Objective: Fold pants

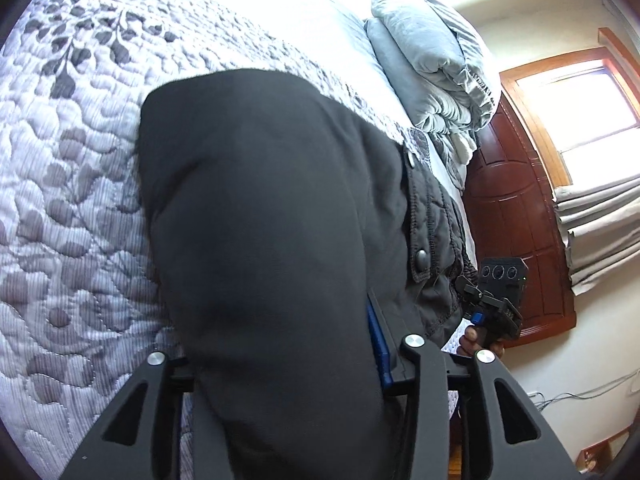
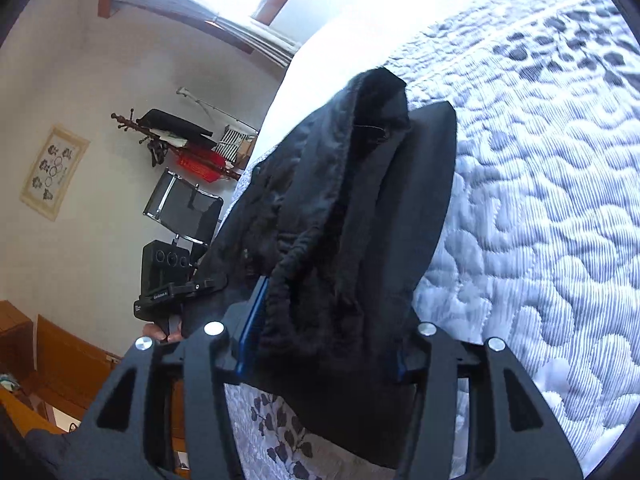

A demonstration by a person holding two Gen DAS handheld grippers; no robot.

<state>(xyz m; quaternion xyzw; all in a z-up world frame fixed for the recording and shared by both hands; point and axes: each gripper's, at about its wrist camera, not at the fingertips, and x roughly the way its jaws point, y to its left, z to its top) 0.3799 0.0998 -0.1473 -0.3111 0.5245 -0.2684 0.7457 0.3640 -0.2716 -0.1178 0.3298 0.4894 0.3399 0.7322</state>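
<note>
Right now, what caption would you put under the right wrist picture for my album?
Right gripper shut on the dark pants, lifted above the leaf-patterned quilt, with the left gripper alongside.

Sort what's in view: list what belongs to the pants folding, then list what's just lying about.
Belongs to the job:
dark grey fabric pants
left gripper
right gripper
grey-and-white leaf-pattern quilted bedspread

Lying about:
pale blue folded duvet
wooden coat rack
framed wall picture
</note>
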